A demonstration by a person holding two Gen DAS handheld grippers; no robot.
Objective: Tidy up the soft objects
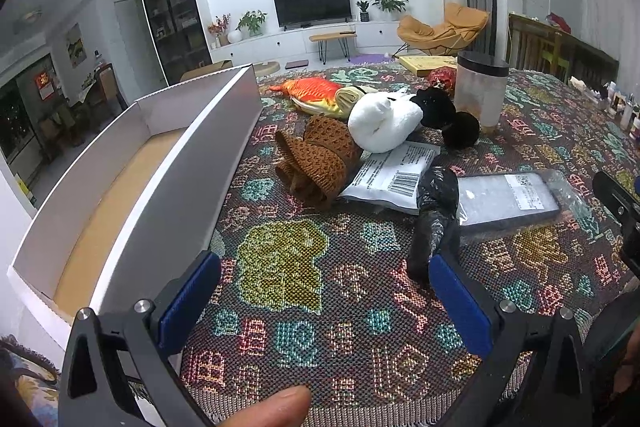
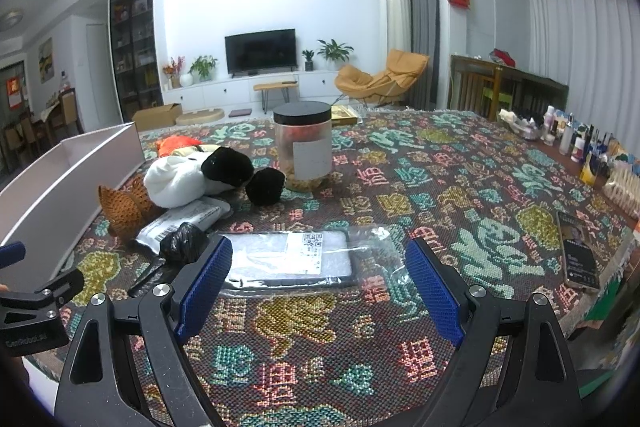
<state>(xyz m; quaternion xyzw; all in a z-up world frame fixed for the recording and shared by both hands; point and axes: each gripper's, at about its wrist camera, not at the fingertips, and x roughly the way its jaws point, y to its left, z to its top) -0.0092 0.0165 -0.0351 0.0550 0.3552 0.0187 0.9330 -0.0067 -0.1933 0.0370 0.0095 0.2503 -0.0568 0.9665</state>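
A woven cloth (image 1: pixel 328 267) with many coloured signs is covering the whole table, and all the things are lying on it. At the left edge a long white box (image 1: pixel 132 187) with a brown bottom is standing open, and nothing is showing inside the part I can see.

The soft objects are lying in a group beside the box, toward the middle of the table. A white and black plush toy (image 1: pixel 386 121) is resting on top of the others, its black parts (image 2: pixel 240 169) touching a clear jar (image 2: pixel 304 147) with a black lid. Behind the toy an orange plush fish (image 1: pixel 312 93) is lying, partly hidden. In front of it a brown knitted piece (image 1: pixel 316 159) is lying crumpled, just beside the box wall. A white mailing bag (image 1: pixel 394 175) with a barcode is sticking out from under the toy. A flat grey packet in clear plastic (image 2: pixel 288 259) is lying near it, and a crumpled black plastic bag (image 1: pixel 436 215) is lying between these two.

At the far right edge a phone (image 2: pixel 578 251) is lying, well apart from the group.

The left gripper (image 1: pixel 324 303) is hovering above bare cloth, its blue pads wide apart and holding nothing. The right gripper (image 2: pixel 320 287) is also standing wide open with nothing between its pads, pointing toward the grey packet.
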